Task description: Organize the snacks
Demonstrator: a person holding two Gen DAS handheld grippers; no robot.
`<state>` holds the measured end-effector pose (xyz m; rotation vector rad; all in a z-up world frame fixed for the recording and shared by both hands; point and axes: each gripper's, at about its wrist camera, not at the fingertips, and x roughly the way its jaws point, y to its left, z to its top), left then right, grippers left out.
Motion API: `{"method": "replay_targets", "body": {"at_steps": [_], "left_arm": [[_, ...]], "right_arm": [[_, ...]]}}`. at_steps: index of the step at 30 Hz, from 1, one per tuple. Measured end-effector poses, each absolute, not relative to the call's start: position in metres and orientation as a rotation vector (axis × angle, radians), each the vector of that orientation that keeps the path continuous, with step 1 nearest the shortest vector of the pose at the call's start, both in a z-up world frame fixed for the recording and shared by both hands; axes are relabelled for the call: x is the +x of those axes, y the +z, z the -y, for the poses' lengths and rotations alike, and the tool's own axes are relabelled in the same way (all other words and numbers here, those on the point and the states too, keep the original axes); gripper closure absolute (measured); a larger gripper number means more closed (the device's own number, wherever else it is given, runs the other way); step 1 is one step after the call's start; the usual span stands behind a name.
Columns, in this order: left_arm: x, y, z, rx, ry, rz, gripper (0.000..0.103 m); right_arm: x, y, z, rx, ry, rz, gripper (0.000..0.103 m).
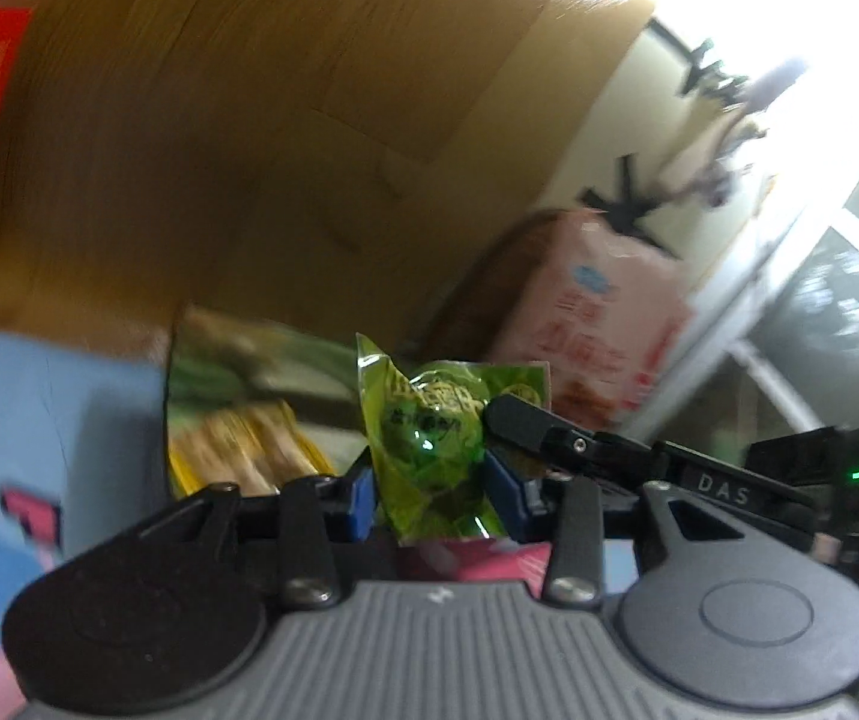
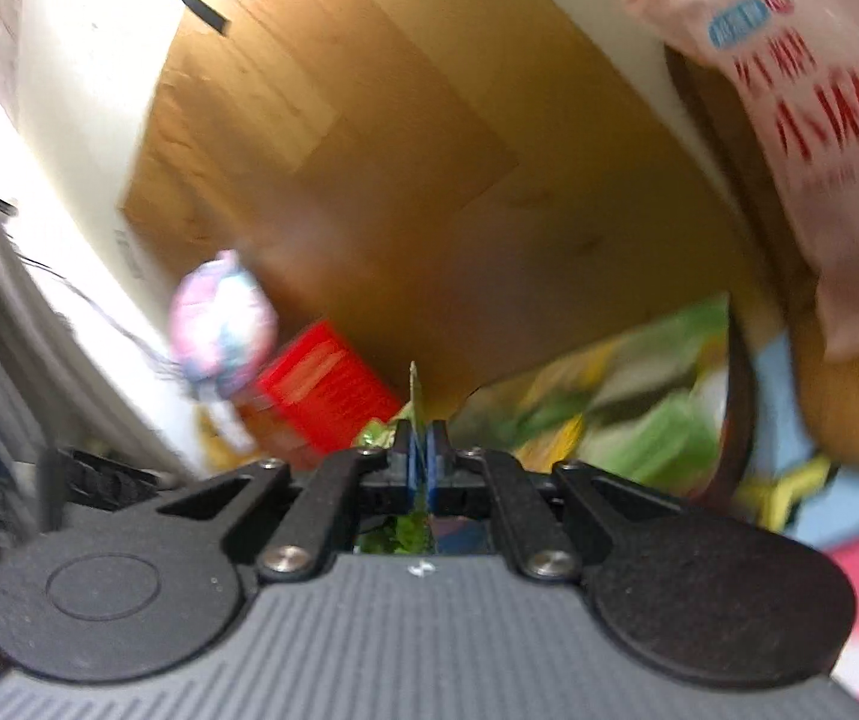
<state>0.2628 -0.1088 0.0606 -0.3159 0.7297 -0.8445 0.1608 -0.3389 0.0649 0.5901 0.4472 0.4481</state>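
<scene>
A small green candy packet (image 1: 429, 438) stands between the blue pads of my left gripper (image 1: 432, 480), which grips its sides. My right gripper (image 2: 422, 450) is shut on the packet's thin edge (image 2: 414, 396), and its black fingers (image 1: 540, 429) reach in from the right in the left wrist view. Both grippers hold the same packet above the wooden table (image 1: 237, 120). A green and yellow snack bag (image 1: 243, 396) lies just behind it; it also shows in the right wrist view (image 2: 609, 396).
A pink bag with red print (image 1: 597, 324) stands right of the packet, and shows at upper right in the right wrist view (image 2: 807, 120). A red box (image 2: 324, 390) and a pink-blue round pack (image 2: 222, 324) lie left. A light blue box (image 1: 39, 420) sits at left.
</scene>
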Motion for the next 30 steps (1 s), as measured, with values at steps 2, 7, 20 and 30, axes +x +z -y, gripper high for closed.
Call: {"method": "replay_targets", "body": {"at_steps": [2, 7, 20, 30], "left_arm": [[0.274, 0.056, 0.122, -0.258, -0.771, -0.720, 0.060], [0.279, 0.046, 0.130, -0.195, -0.709, -0.715, 0.054], [0.182, 0.037, 0.032, -0.331, -0.706, -0.688, 0.054], [0.117, -0.009, -0.022, -0.471, -0.699, -0.816, 0.054]], "right_arm": [[0.178, 0.057, 0.335, 0.534, 0.406, -0.450, 0.094], [0.193, 0.041, 0.322, 0.321, 0.241, -0.455, 0.072], [0.096, 0.027, 0.322, 0.438, 0.360, -0.446, 0.059], [0.026, 0.002, 0.282, 0.382, 0.511, -0.623, 0.059]]}}
